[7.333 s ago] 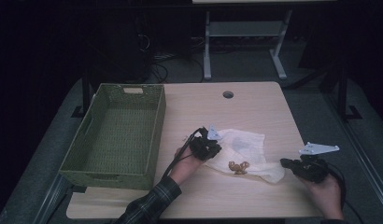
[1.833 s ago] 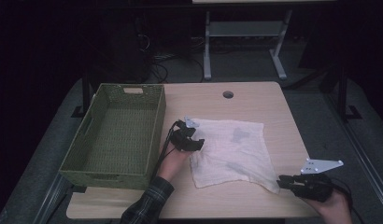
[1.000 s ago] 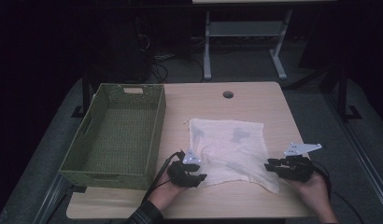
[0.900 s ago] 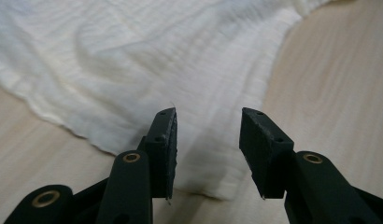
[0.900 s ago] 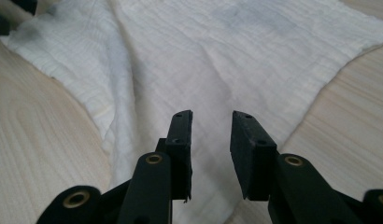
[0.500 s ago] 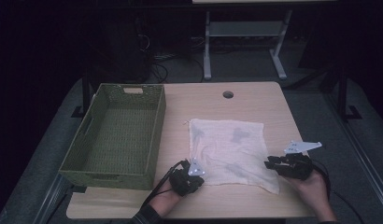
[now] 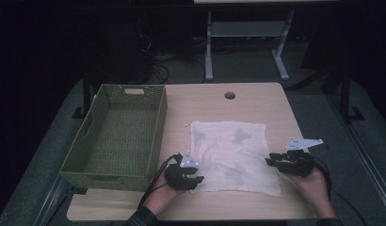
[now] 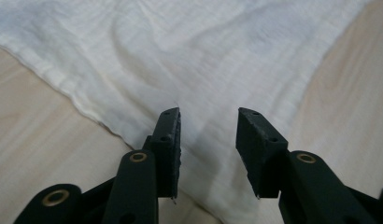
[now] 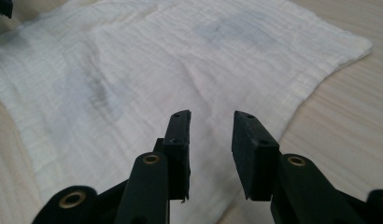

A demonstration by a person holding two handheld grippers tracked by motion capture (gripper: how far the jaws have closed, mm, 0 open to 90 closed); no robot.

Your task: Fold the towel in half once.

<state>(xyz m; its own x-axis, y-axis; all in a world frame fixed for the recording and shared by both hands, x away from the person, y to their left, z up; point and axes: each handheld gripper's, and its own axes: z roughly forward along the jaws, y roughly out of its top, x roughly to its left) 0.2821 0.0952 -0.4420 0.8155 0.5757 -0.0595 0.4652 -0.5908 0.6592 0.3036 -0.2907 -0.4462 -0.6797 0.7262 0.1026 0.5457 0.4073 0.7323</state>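
One white cloth point(image 7: 233, 157) lies spread flat on the one wooden table point(image 7: 266, 106). One green woven basket point(image 7: 118, 136) sits just left of the cloth. Two black grippers — the left gripper point(image 7: 197, 178) and the right gripper point(image 7: 271, 161) — flank the cloth's near corners, one per hand.

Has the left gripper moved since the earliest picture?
Yes. The left gripper was on the cloth about halfway along the basket; now it is nearer the person, by the basket's near corner, at the cloth's near left corner.
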